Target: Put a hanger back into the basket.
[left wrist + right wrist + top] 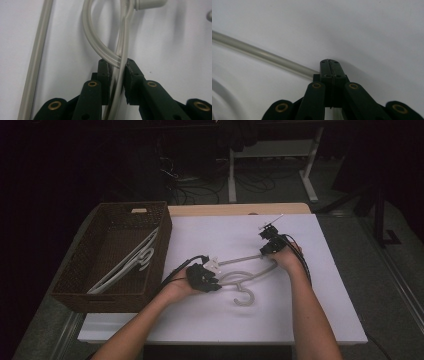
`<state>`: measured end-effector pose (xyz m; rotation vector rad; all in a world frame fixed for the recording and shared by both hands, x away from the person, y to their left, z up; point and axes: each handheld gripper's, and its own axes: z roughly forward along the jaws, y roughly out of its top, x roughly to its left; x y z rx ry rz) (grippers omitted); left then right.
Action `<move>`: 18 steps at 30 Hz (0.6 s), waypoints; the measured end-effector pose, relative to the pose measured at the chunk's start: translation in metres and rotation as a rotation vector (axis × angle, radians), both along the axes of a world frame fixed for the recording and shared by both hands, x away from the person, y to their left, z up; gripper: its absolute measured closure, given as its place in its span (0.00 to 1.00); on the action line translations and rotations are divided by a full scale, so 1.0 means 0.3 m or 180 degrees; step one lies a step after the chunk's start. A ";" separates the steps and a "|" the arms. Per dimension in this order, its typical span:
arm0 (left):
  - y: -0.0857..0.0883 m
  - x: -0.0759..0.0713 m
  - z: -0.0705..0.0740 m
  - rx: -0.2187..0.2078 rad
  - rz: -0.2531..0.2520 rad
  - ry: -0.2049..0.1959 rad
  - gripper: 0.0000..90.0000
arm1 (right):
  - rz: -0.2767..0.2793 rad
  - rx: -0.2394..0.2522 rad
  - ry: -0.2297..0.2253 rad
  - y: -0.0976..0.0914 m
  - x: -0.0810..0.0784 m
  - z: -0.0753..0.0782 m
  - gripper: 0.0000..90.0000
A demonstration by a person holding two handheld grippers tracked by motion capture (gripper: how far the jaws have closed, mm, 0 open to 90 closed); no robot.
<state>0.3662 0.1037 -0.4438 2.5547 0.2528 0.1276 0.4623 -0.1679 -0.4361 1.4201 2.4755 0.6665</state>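
Observation:
A pale plastic hanger (pixel 256 273) lies on the white table (pixel 200 320), its hook (pixel 245 297) toward the near edge. My left gripper (pixel 216 285) is at the hanger's left shoulder. In the left gripper view its jaws (pixel 117 63) are shut on the hanger's curved rods (pixel 97 42), which run between the pads; the straight bar (pixel 37 55) lies to the left. My right gripper (pixel 267 251) sits at the hanger's right end. Its jaws (pixel 329 61) are pressed together, and the hanger bar (pixel 262 56) disappears behind them; a grip on it cannot be told.
A dark wicker basket (pixel 165 227) stands at the table's left edge with white hangers (pixel 130 260) lying in it. A strip of wooden tabletop (pixel 240 209) shows at the far edge. Beyond are dark floor, cables and desk legs (pixel 232 175).

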 end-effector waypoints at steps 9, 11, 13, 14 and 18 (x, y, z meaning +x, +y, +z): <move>0.011 0.004 0.006 -0.0078 0.0050 0.0167 0.90 | -0.0012 0.0378 -0.0307 -0.042 -0.045 0.096 0.71; 0.016 0.004 0.014 -0.0155 0.0089 0.0206 0.90 | -0.0028 0.0451 -0.0407 -0.060 -0.063 0.122 0.65; 0.025 0.009 0.022 -0.0231 0.0148 0.0272 0.91 | -0.0042 0.0477 -0.0530 -0.077 -0.088 0.148 0.57; 0.031 0.012 0.027 -0.0244 0.0173 0.0287 0.91 | -0.0044 0.0478 -0.0574 -0.085 -0.102 0.161 0.56; 0.049 0.018 0.043 -0.0333 0.0309 0.0342 0.91 | -0.0017 0.0547 -0.0725 -0.115 -0.162 0.198 0.45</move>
